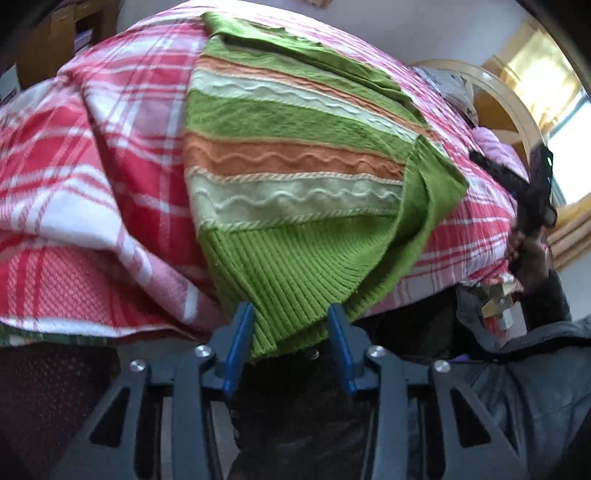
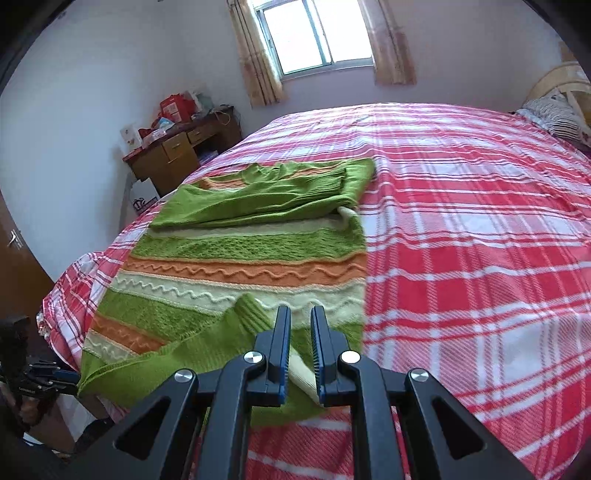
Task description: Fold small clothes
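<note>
Item: one striped knit sweater (image 2: 243,254), green, orange and pale bands, spread flat on the red-and-white plaid bedspread (image 2: 476,236) near the bed's left edge as your right wrist camera sees it, its ribbed hem reaching the near edge of the bed and hanging slightly over it. A green sleeve (image 2: 258,199) lies folded across the upper body of the garment, toward the far end; a second sleeve, ending in a ribbed cuff (image 2: 247,314), is folded diagonally over the lower stripes. Your left gripper (image 1: 291,332) sits at the near edge of the bed with the ribbed hem (image 1: 295,280) between its blue pads (image 1: 236,343); the jaws stand partly apart, and the left pad lies against the hem's edge while the right pad shows a gap to the knit, so no firm grip is visible. Your right gripper (image 2: 300,339) hovers over the sweater's near right corner, jaws drawn nearly together, with a pale strip of knit (image 2: 301,373) running between the fingers lower down; whether the pads actually pinch it you cannot tell from here. In the left wrist view your right hand (image 1: 528,254) with its gripper appears beyond the bed's right side. Background: wooden desk (image 2: 177,147), curtained window (image 2: 317,33), headboard (image 2: 561,81).
</note>
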`<state>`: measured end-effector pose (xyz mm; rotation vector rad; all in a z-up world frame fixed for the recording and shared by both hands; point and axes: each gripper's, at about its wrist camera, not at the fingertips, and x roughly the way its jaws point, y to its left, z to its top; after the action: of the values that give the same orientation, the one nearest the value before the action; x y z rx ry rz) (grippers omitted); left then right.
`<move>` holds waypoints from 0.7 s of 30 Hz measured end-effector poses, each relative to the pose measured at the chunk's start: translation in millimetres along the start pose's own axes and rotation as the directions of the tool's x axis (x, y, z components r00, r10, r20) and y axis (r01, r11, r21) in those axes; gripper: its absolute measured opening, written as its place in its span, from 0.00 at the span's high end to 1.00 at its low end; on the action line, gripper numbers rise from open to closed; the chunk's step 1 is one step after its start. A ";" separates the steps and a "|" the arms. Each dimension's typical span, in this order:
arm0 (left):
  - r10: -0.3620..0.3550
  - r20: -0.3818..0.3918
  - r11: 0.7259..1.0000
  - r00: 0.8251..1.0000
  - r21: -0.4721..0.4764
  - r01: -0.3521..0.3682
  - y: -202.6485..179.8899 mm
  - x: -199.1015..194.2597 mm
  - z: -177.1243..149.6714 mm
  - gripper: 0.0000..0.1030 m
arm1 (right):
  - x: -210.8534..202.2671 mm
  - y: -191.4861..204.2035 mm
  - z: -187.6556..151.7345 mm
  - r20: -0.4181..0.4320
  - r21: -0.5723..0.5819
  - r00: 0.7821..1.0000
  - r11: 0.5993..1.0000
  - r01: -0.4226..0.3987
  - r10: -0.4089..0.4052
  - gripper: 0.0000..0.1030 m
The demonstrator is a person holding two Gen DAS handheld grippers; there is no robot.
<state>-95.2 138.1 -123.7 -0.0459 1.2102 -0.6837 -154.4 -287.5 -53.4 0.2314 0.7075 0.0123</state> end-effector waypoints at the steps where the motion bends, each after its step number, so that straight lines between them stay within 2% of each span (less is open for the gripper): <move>1: -0.012 0.006 0.999 1.000 -0.050 0.012 5.9 1.5 -0.1 0.47 | -1.4 -2.2 -2.8 0.000 0.013 1.000 1.000 0.001 -0.001 0.89; 2: -0.015 0.012 0.996 1.000 -0.084 0.016 9.9 2.5 0.3 0.39 | -2.3 -3.8 -4.7 0.000 0.023 1.000 1.000 0.000 0.000 0.89; 3: -0.019 0.020 0.993 1.000 -0.118 0.021 13.8 4.4 2.6 0.37 | -3.0 -6.0 -7.4 -0.001 0.037 1.000 0.999 -0.003 0.003 0.89; 5: -0.040 0.049 0.982 0.998 -0.184 0.048 21.3 4.0 2.6 0.38 | -2.9 -9.6 -11.8 -0.007 0.056 1.000 0.998 -0.010 0.011 0.89; 7: -0.027 0.060 0.979 0.998 -0.201 0.039 19.3 7.2 2.9 0.39 | -2.4 -10.3 -14.4 -0.014 0.061 1.000 0.998 -0.017 0.018 0.89; 9: 0.013 0.053 0.984 0.999 -0.178 -0.004 13.2 12.0 2.7 0.48 | -2.5 -6.7 -16.0 -0.021 0.046 0.999 0.998 -0.036 0.037 0.89; 10: 0.031 0.042 0.985 0.999 -0.170 -0.024 10.7 15.8 3.0 0.64 | -2.6 -1.1 -15.8 -0.023 0.019 0.999 0.999 -0.048 0.048 0.89; 11: 0.037 0.029 0.984 0.999 -0.173 -0.032 12.0 19.3 2.3 0.77 | -2.4 5.4 -15.3 -0.022 -0.015 0.998 0.998 -0.057 0.056 0.89; 13: 0.038 0.020 0.980 0.999 -0.195 -0.034 17.6 23.3 3.7 0.80 | 2.7 20.6 -12.8 -0.039 -0.092 0.996 0.992 -0.085 0.082 0.86; 14: 0.035 0.025 0.978 0.999 -0.209 -0.029 18.3 24.7 3.6 0.82 | 7.5 26.5 -11.6 -0.057 -0.126 0.995 0.988 -0.094 0.088 0.79; 16: 0.037 0.030 0.977 0.999 -0.210 -0.030 16.8 24.0 4.1 0.82 | 23.7 41.8 -9.6 -0.101 -0.223 0.993 0.972 -0.077 0.055 0.26; 17: 0.040 0.032 0.978 0.999 -0.205 -0.033 17.4 23.1 4.1 0.82 | 31.8 50.0 -9.3 -0.109 -0.281 0.993 0.957 -0.073 0.044 0.23; 21: 0.048 0.037 0.979 0.998 -0.201 -0.040 17.4 22.7 4.0 0.82 | 69.6 69.7 -11.3 -0.207 -0.437 0.978 0.892 -0.119 0.029 0.23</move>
<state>-79.7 139.3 -148.0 -0.2000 1.2329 -0.5178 -104.1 -211.0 -91.5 -0.1905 0.8710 0.2739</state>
